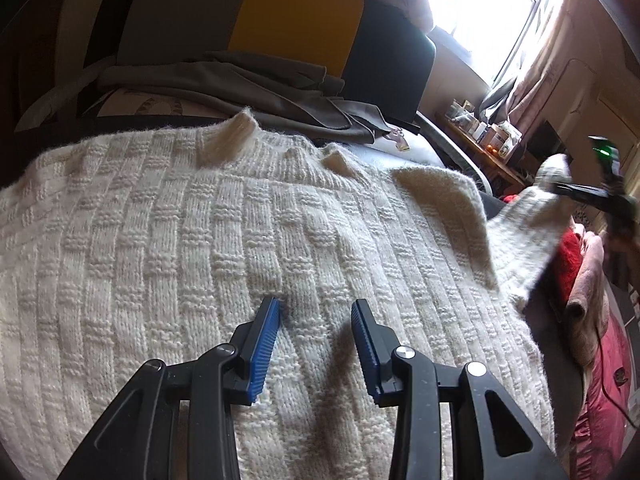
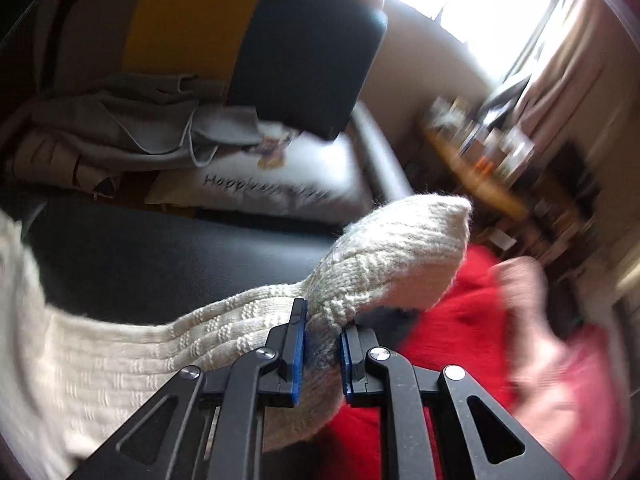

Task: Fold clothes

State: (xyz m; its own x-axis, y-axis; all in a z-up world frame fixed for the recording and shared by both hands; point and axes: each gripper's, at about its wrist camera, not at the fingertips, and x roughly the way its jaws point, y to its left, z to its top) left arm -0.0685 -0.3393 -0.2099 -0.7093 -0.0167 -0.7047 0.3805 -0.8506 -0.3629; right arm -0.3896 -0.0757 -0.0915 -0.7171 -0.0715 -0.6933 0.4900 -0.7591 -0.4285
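The cream sweater point(image 1: 240, 240) lies flat on the dark sofa. The right gripper point(image 2: 322, 344), jaws clamped on the sleeve point(image 2: 384, 256), lifts it at three o'clock; the left gripper point(image 1: 316, 312) hovers jaws apart, empty. Next, I'd guess: carry the sleeve across the body

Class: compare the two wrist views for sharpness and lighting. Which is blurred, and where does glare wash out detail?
Left wrist view: sharp on the cream sweater, window blown out. Right wrist view: motion-blurred, worst at the shelf; window glare again; sleeve stays fairly crisp.
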